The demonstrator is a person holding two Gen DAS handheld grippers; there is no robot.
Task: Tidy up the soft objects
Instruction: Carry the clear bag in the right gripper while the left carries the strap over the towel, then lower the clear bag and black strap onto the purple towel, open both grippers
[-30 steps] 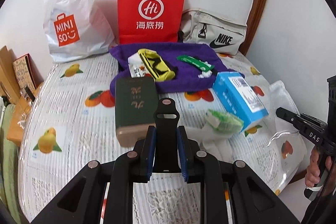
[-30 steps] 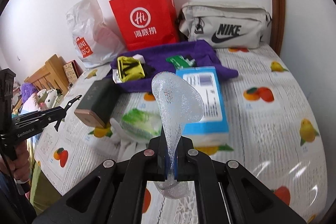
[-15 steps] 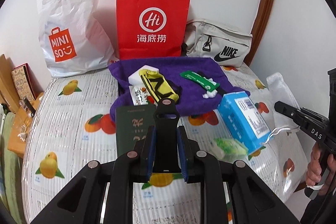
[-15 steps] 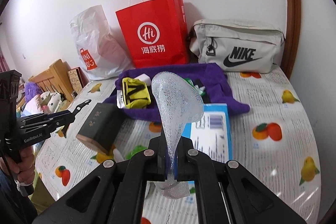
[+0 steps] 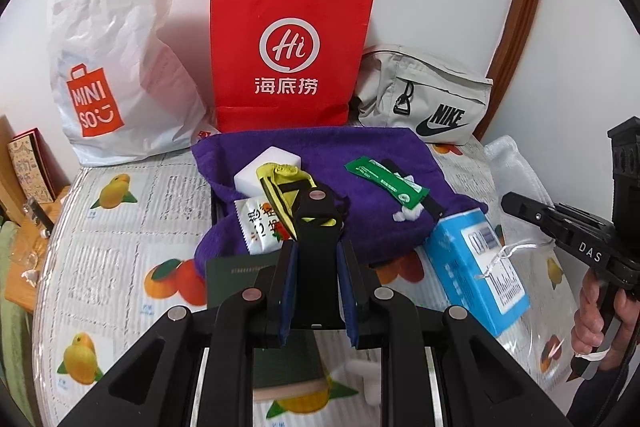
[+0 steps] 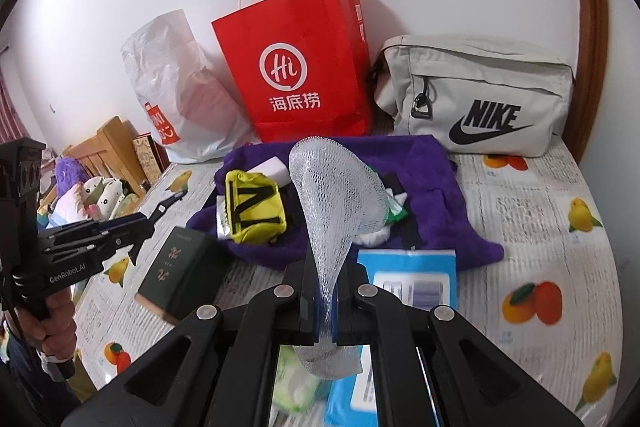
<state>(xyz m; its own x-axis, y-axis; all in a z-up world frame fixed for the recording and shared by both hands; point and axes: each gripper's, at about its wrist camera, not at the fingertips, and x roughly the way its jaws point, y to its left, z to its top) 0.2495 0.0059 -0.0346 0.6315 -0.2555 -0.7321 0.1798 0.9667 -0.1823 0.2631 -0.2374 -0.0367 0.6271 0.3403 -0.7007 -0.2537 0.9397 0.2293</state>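
My left gripper [image 5: 318,297] is shut on a black strap-like piece [image 5: 316,235] that stands up between the pads. My right gripper [image 6: 325,301] is shut on a white mesh pouch [image 6: 336,187], held above the bed. A purple cloth [image 5: 320,151] lies ahead with a yellow-and-black pouch [image 5: 280,187], a white sponge block [image 5: 268,167], a green sachet [image 5: 384,183] and a snack packet [image 5: 260,227] on it. The yellow pouch also shows in the right wrist view [image 6: 254,207].
A Miniso plastic bag [image 5: 116,67], a red paper bag [image 5: 288,55] and a grey Nike bag [image 5: 424,99] stand along the wall. A dark green box [image 6: 180,271] and a blue tissue pack [image 5: 476,267] lie on the fruit-print bedcover [image 5: 120,227]. A wooden bedside unit [image 6: 108,151] is at the left.
Both grippers have moved forward toward the purple cloth and the bags. The green box and blue pack have slid lower in both views. Both grips are unchanged.
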